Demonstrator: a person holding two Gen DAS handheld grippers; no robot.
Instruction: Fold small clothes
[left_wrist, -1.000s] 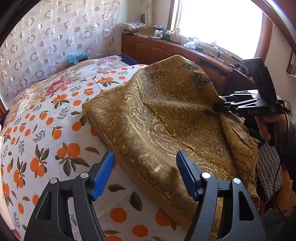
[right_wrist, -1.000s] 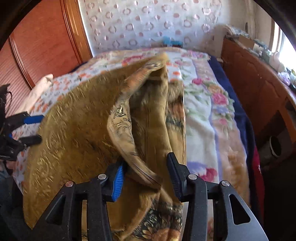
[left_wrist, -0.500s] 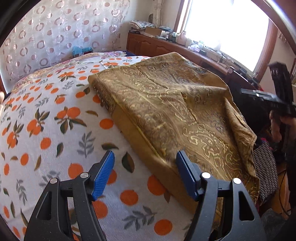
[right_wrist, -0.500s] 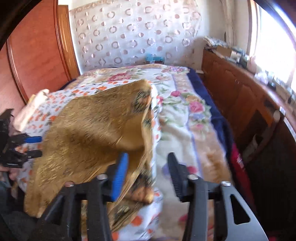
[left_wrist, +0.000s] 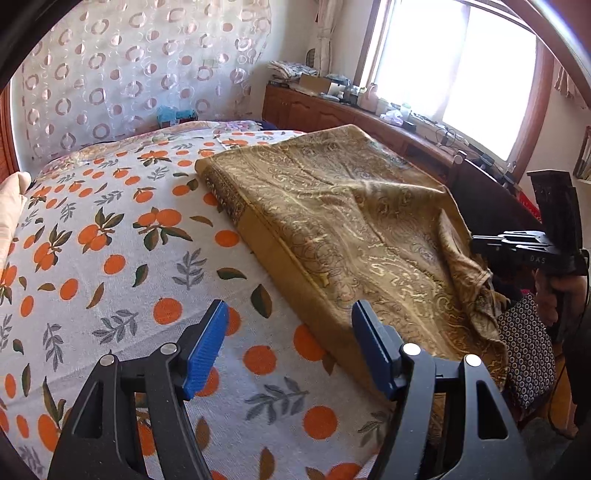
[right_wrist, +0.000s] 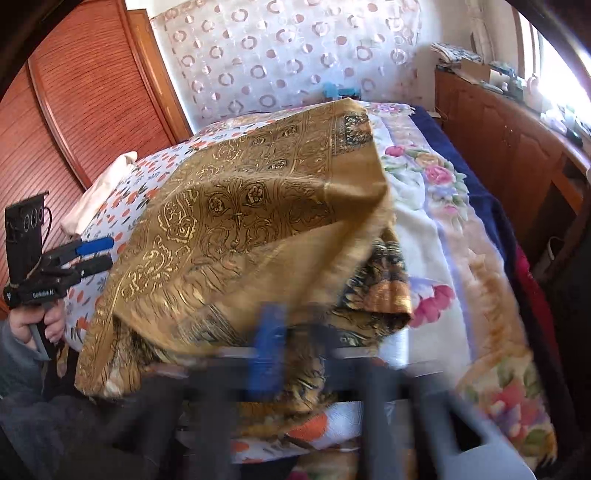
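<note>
A gold patterned cloth (left_wrist: 343, 225) lies folded on the bed, its near end hanging over the bed's edge. It also shows in the right wrist view (right_wrist: 243, 236), where a corner hangs loose near the front. My left gripper (left_wrist: 290, 350) is open and empty above the orange-print sheet (left_wrist: 110, 258), just left of the cloth's folded edge. My right gripper (right_wrist: 295, 347) is blurred by motion, close to the cloth's hanging end; its jaws stand apart and seem empty. The right gripper also shows in the left wrist view (left_wrist: 480, 242), beside the cloth's right edge.
A floral blanket (right_wrist: 443, 229) covers the bed's right side. A wooden cabinet (left_wrist: 332, 110) with clutter runs under the window. A pillow (left_wrist: 11, 199) lies at the left. A wooden wardrobe (right_wrist: 74, 110) stands behind the left gripper (right_wrist: 94, 254).
The right gripper has let go of the cloth and pulled back. The cloth has dropped flat onto the bed. The left gripper has shifted left, over the sheet.
</note>
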